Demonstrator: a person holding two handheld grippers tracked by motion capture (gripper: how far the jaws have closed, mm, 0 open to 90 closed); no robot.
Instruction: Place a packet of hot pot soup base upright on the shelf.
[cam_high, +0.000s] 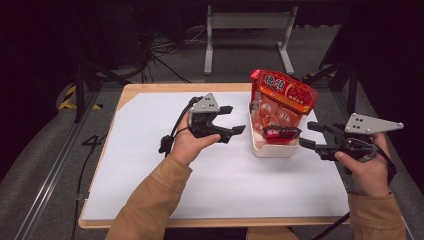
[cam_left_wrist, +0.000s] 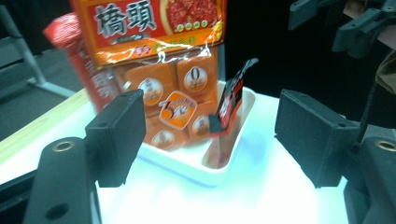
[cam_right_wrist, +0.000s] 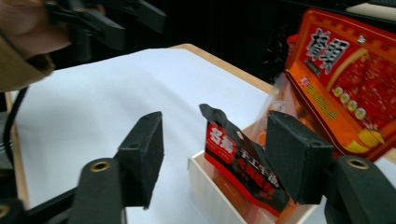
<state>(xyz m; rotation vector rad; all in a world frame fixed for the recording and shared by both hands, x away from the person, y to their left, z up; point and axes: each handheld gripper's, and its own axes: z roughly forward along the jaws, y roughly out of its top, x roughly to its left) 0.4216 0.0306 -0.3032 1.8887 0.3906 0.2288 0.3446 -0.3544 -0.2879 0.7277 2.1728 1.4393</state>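
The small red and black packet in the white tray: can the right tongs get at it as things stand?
Probably yes. The right tongs are open, next to the small packet, which stands at the tray end nearest them. The big orange bag is behind it, not between.

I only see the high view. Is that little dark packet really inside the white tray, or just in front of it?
Observer: Inside. The left gripper view shows the small red-and-black packet standing in the white tray, beside the big orange bag.
Operator: Is anybody holding the packet?
Observer: No. In the right gripper view the right gripper has its jaws apart, with the packet between them and not pinched.
Operator: And the other gripper?
Observer: The left gripper is open too, with a gap of bare table between its jaws and the tray.
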